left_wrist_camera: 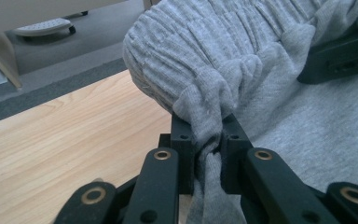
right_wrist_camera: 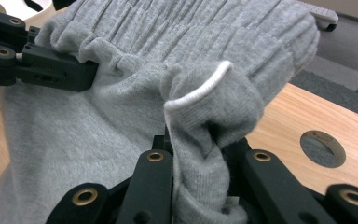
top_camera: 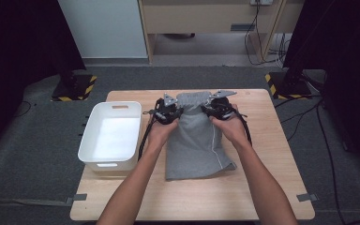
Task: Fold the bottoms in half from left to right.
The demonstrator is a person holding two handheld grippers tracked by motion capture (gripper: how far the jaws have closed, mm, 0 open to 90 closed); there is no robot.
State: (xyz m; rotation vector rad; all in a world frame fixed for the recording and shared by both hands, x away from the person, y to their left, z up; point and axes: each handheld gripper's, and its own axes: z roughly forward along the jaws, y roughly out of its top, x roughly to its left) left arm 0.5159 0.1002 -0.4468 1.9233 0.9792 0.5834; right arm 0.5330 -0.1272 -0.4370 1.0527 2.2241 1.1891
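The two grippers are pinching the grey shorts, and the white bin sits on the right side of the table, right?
Not quite. The white bin sits on the left side of the table, as the high view shows. The rest holds: the left gripper and the right gripper are both pinching the grey shorts.

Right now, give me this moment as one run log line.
left tongs: shut on grey shorts waistband | right tongs: shut on waistband, white-piped side | white bin: left of shorts | surface: wooden table
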